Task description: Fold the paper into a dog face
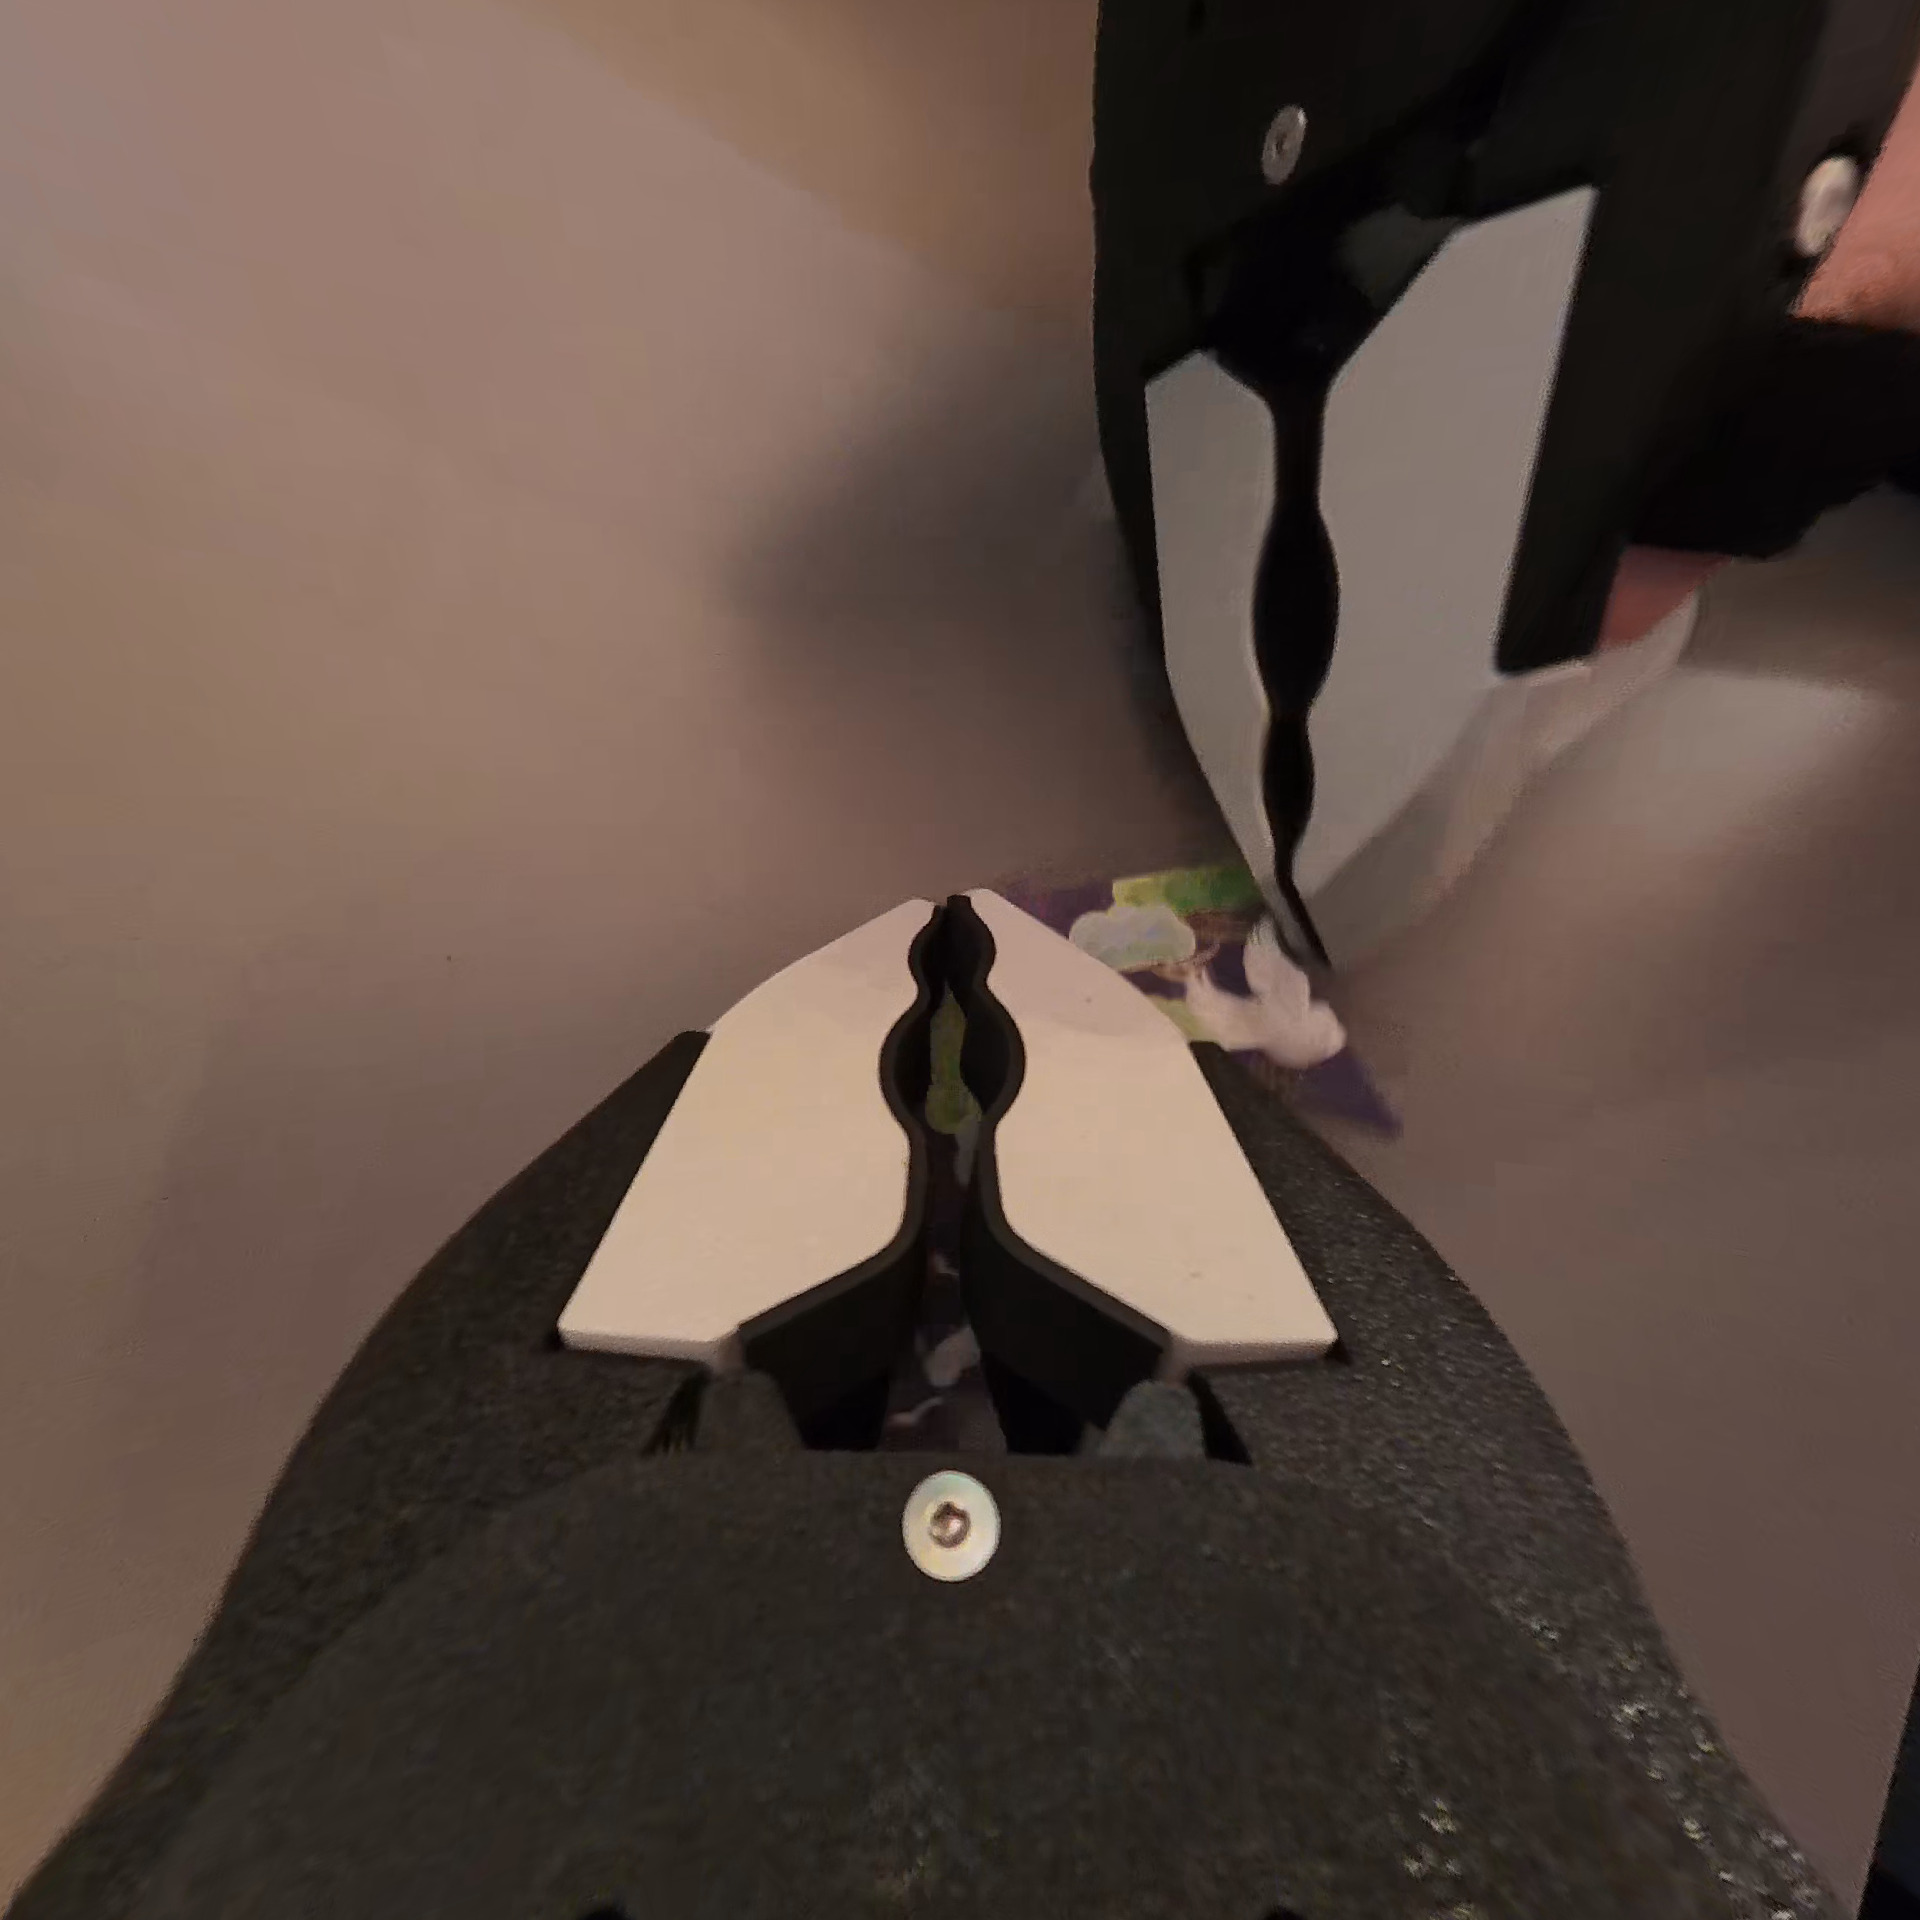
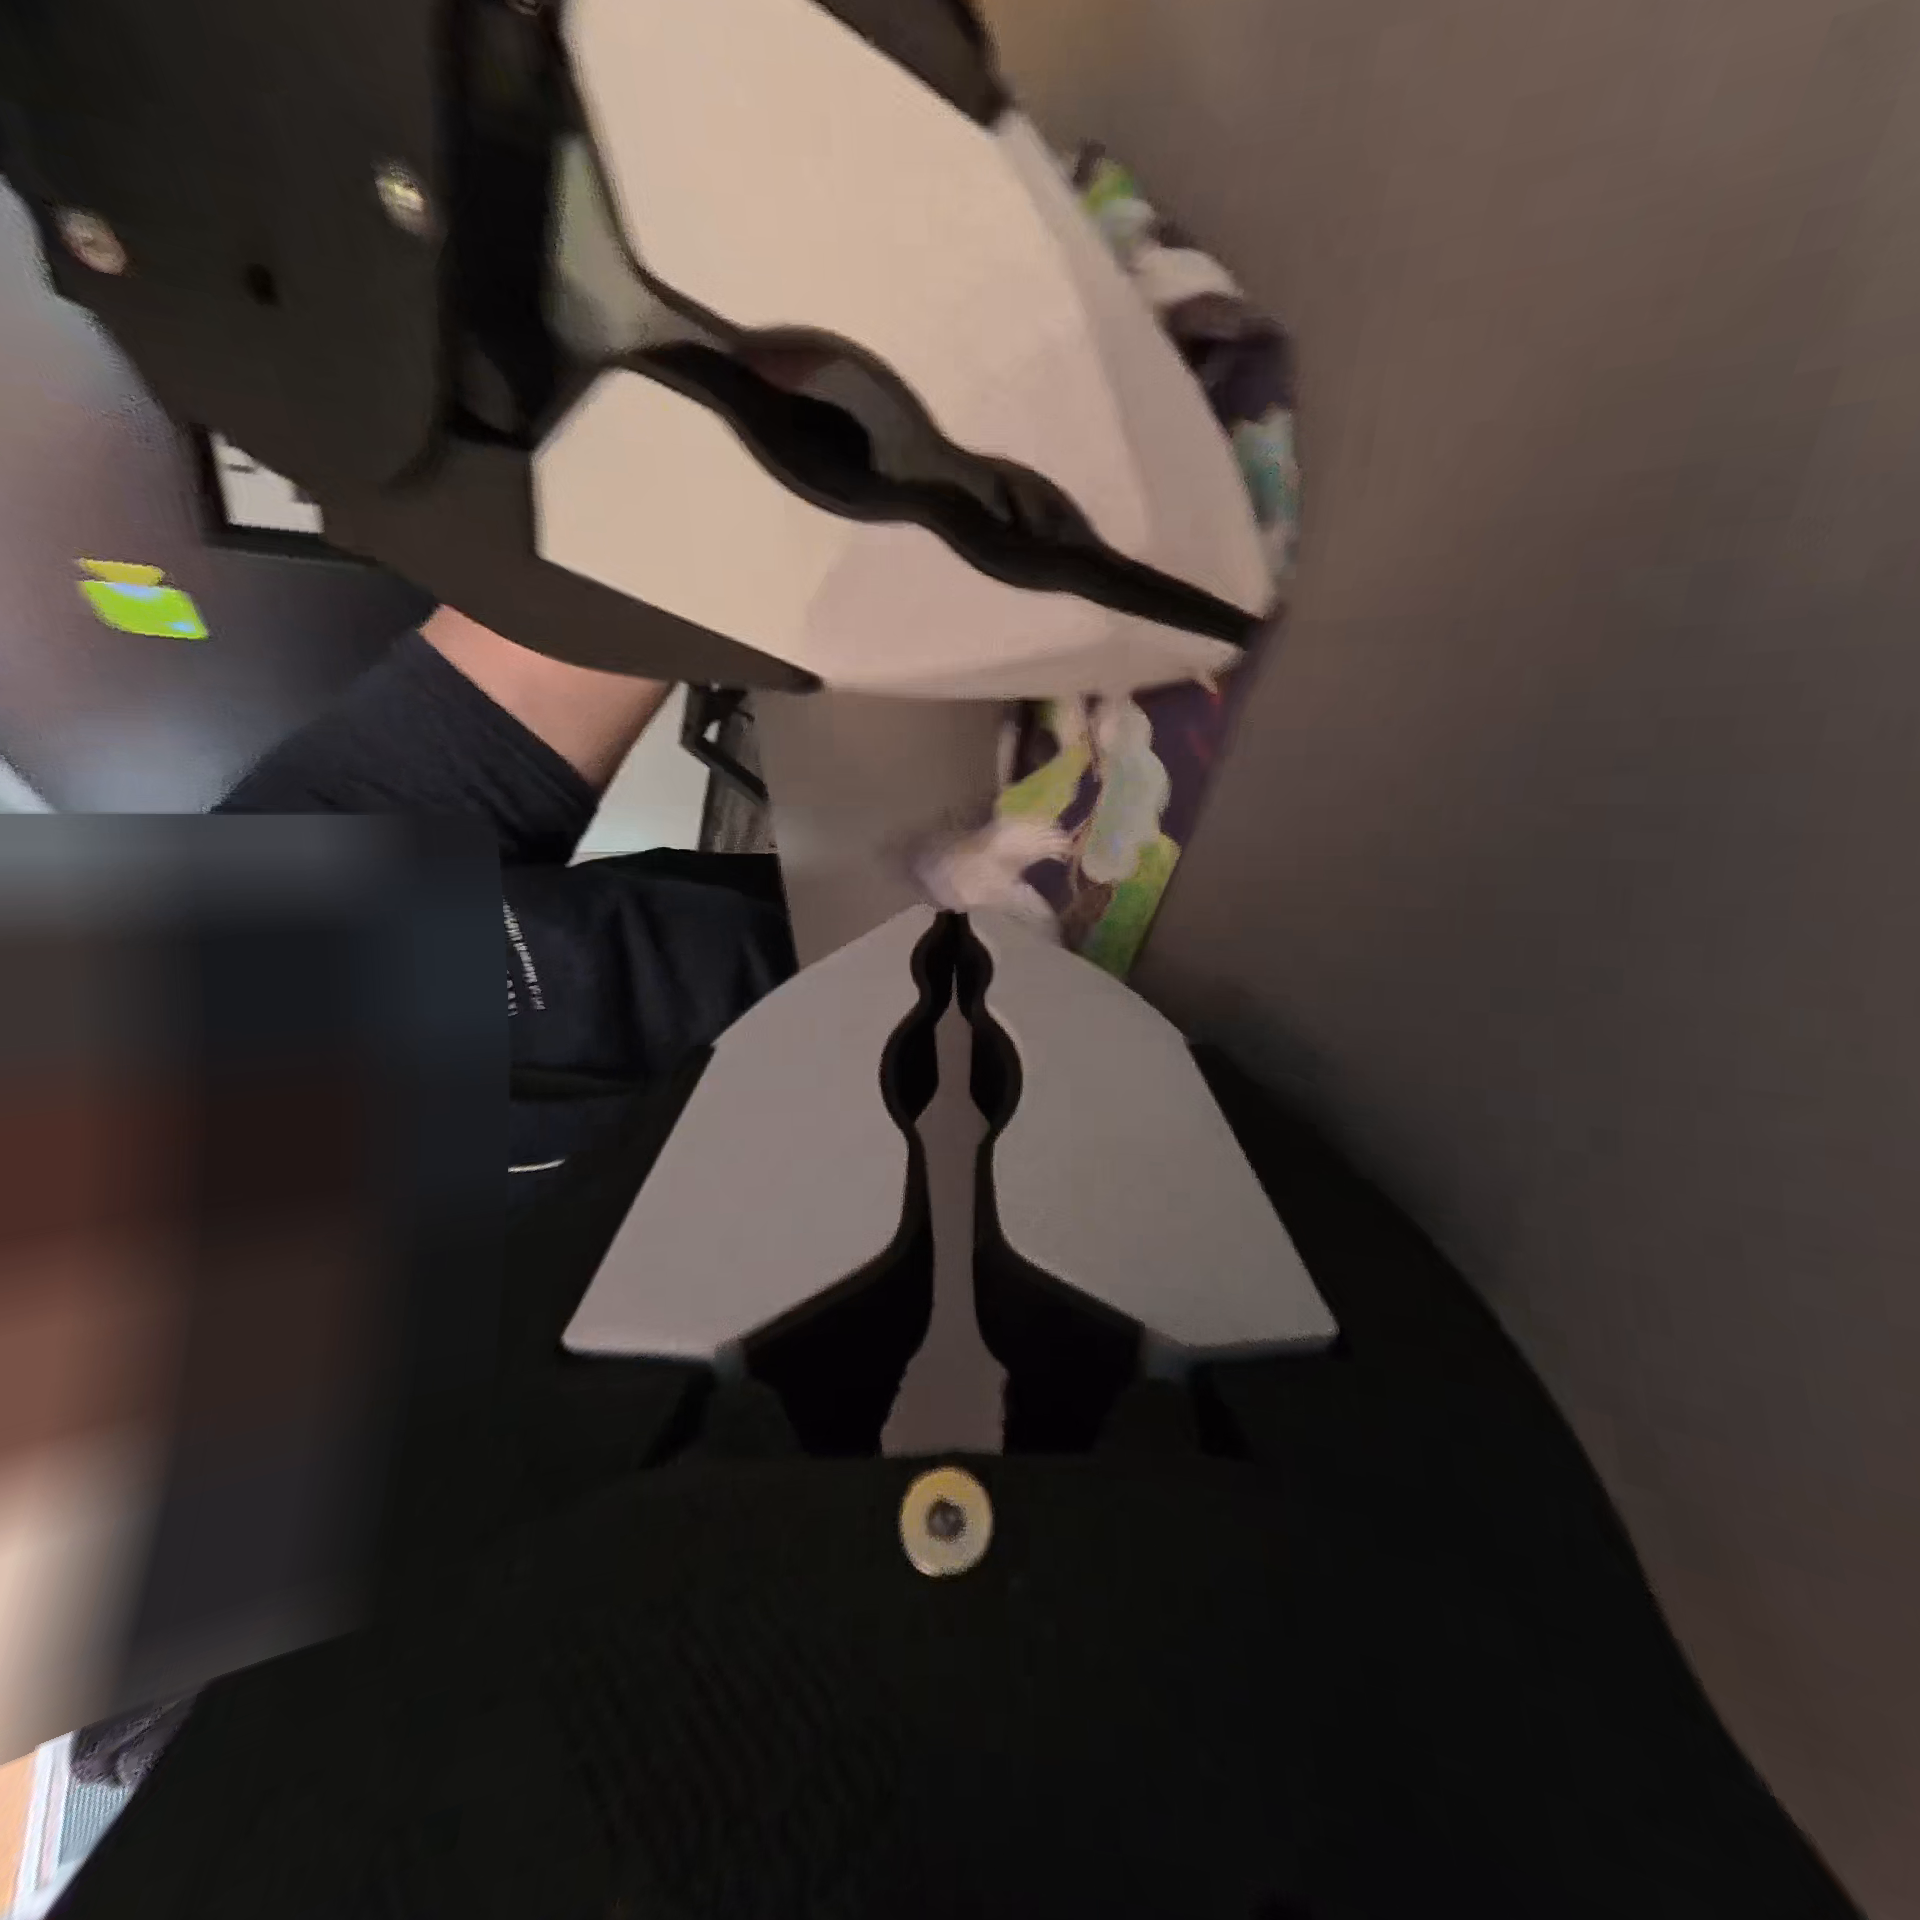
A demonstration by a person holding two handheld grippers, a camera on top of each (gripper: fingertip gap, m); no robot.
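The paper is a small sheet printed in purple, green and white, lying on the grey-brown table. My left gripper is shut and lies low over the paper, which shows through the gap between its fingers. My right gripper comes down from the upper right, shut, with its tips on the paper's white print. In the right wrist view the right gripper is shut and its tips meet the paper. The left gripper is shut against the paper's edge. I cannot tell whether either gripper pinches the sheet.
A person's hand holds the right gripper. A dark sleeve and dark clothing show at the left of the right wrist view. A small yellow-green object lies far off there. Some 7 cm of space lies between my two pairs of fingers.
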